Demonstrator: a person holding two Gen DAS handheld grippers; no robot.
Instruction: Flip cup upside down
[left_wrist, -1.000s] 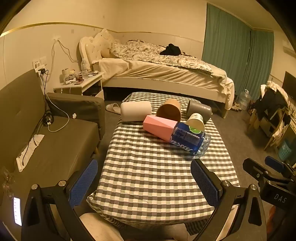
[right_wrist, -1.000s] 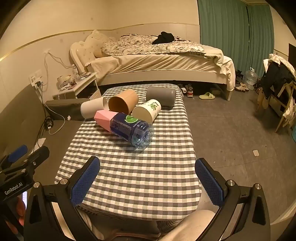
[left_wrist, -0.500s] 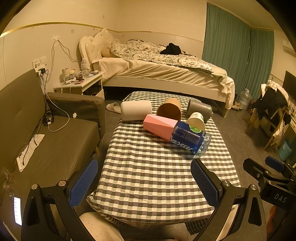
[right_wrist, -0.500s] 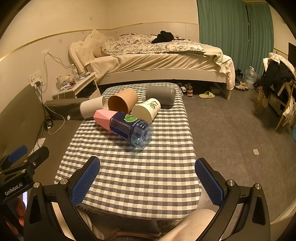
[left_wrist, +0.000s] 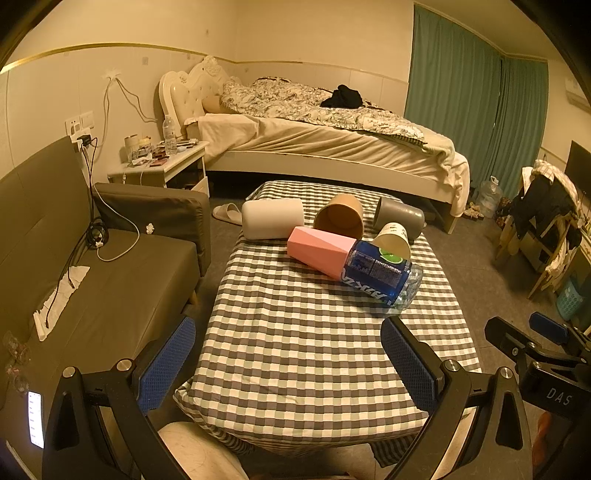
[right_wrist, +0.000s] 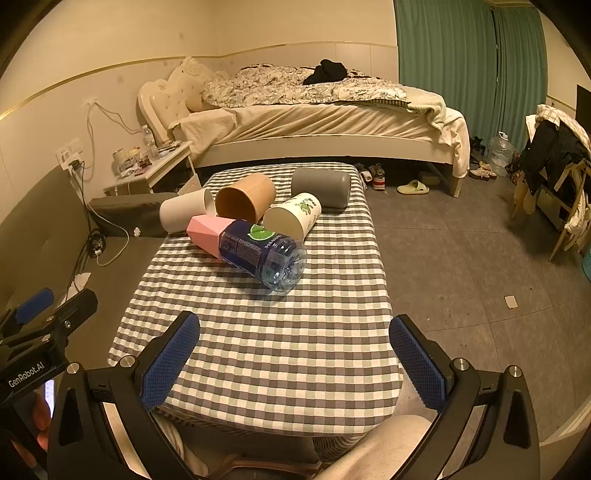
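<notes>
Left gripper (left_wrist: 288, 363) and right gripper (right_wrist: 295, 363): fingers spread wide, holding nothing, over the near edge of the checkered counter (right_wrist: 266, 332). Toward the far end lie five cups on their sides: white (left_wrist: 272, 223), tan (left_wrist: 340, 218), grey (left_wrist: 400, 219), paper (left_wrist: 393, 240) and pink cup (left_wrist: 319, 251), the pink touching a blue-labelled bottle (left_wrist: 382, 275).

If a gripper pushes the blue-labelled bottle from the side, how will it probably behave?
The blue-labelled bottle lies on its side on the checked tablecloth, so it would probably roll. It looks clear and empty, so likely light. It touches the pink cup, which may shift too.
</notes>
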